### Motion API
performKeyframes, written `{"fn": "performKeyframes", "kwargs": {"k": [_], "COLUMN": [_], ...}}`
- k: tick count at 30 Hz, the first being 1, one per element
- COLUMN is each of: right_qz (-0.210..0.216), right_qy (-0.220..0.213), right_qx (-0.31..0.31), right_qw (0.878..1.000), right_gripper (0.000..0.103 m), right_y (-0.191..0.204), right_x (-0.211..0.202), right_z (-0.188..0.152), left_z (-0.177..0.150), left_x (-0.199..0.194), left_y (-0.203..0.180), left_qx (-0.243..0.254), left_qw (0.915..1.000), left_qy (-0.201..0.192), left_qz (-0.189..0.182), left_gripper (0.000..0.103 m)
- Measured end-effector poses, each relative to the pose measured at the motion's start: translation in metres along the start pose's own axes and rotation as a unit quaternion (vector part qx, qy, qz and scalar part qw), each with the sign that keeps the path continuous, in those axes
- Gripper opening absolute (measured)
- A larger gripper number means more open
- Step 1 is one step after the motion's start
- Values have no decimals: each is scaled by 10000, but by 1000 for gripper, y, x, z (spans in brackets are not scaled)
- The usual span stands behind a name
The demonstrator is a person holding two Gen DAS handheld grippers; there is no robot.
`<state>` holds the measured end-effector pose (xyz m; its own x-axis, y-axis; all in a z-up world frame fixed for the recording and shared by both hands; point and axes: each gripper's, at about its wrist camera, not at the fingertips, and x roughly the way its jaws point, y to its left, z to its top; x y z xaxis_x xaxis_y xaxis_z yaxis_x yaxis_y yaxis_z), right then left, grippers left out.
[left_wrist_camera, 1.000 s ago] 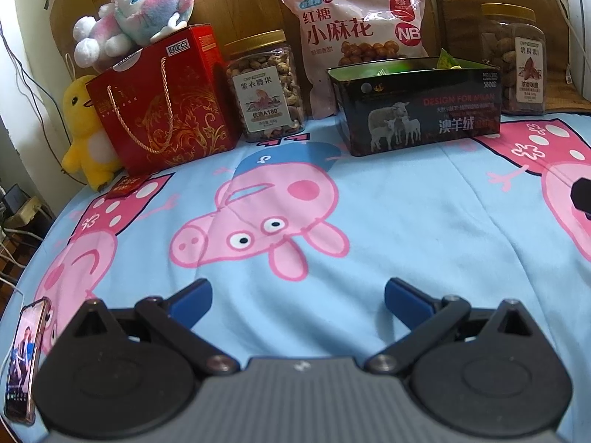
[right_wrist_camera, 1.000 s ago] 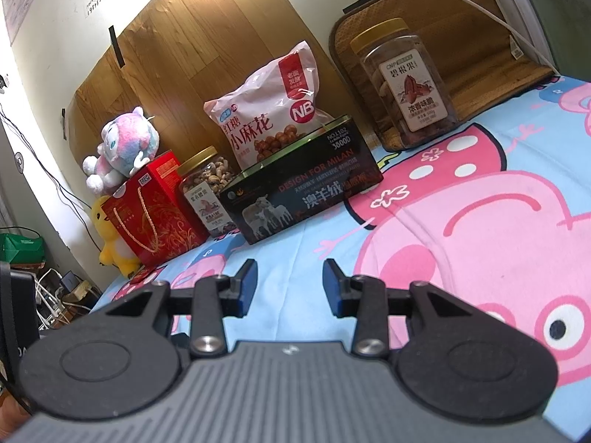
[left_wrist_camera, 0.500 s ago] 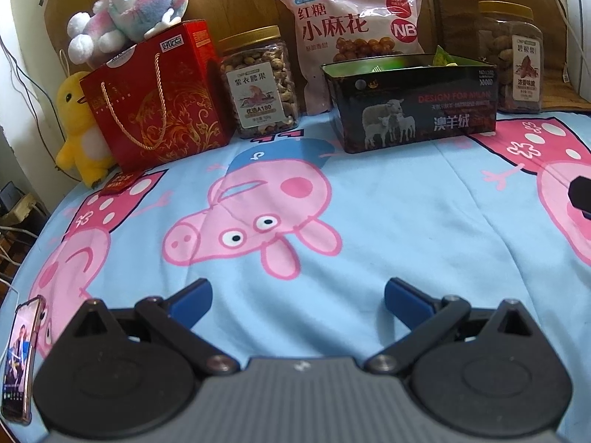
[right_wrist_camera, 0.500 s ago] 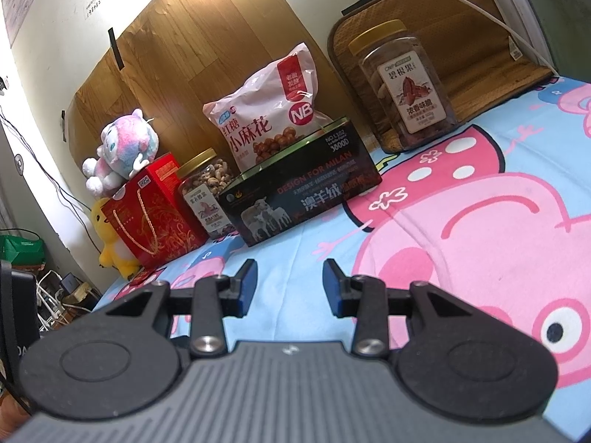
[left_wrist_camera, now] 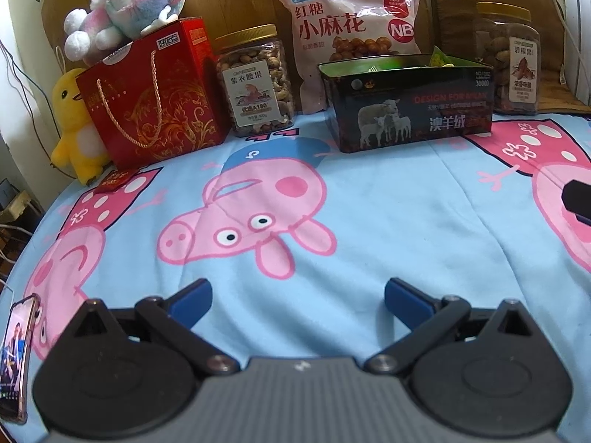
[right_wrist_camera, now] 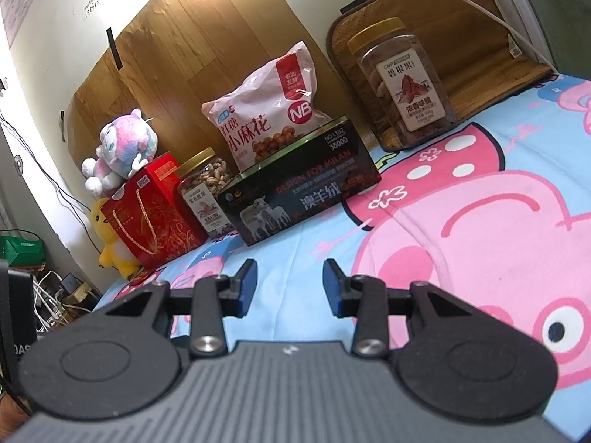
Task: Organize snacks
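Observation:
A black open tin (left_wrist_camera: 406, 110) with green packets inside stands at the back of the bed; it also shows in the right wrist view (right_wrist_camera: 299, 192). Behind it leans a pink snack bag (left_wrist_camera: 351, 29) (right_wrist_camera: 269, 110). A cashew jar (left_wrist_camera: 256, 81) (right_wrist_camera: 205, 192) stands left of the tin and a pecan jar (left_wrist_camera: 511, 62) (right_wrist_camera: 402, 81) stands right of it. A red gift bag (left_wrist_camera: 151, 96) (right_wrist_camera: 151, 217) is further left. My left gripper (left_wrist_camera: 297, 301) is open and empty, low over the sheet. My right gripper (right_wrist_camera: 290, 288) is open and empty, well short of the tin.
The bed has a blue cartoon-pig sheet (left_wrist_camera: 406, 221). A pink plush (left_wrist_camera: 125, 7) sits on the gift bag, a yellow duck plush (left_wrist_camera: 74, 125) beside it. A small red packet (left_wrist_camera: 116, 181) lies by the bag. A phone (left_wrist_camera: 16, 358) lies at the left edge.
My left gripper's view has shifted slightly, so the snacks at the back sit higher and a bit closer. The right gripper has barely moved. Both stay open.

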<state>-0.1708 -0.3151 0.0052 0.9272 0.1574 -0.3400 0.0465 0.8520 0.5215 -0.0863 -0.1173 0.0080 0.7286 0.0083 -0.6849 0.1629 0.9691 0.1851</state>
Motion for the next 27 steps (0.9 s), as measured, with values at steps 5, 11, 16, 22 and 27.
{"fn": "performKeyframes", "kwargs": {"k": [5,11,16,22,27], "right_qz": [-1,8,-4,-2,4], "right_qy": [-17,-15,-20,-21,-22], "right_qx": [-10,-3,9,9,12], "right_qw": [10000,10000,10000,10000,10000], "right_gripper": [42,42,42,42,42], "right_y": [0,-1,0,-1,-1], "right_x": [0,0,-1,-1,-1], "right_z": [0,0,0,0,0], "left_z": [0,0,0,0,0], "left_x": [-1,-2,-2,-1,-3], "left_y": [0,0,0,1,2], "left_qx": [-41,-54,-69,-108,-118], "left_qw": [10000,10000,10000,9999,9996], "left_qy": [19,17,24,59,17], "left_qz": [-51,-49,-48,-103,-262], "left_gripper": [103,103,103,103,103]}}
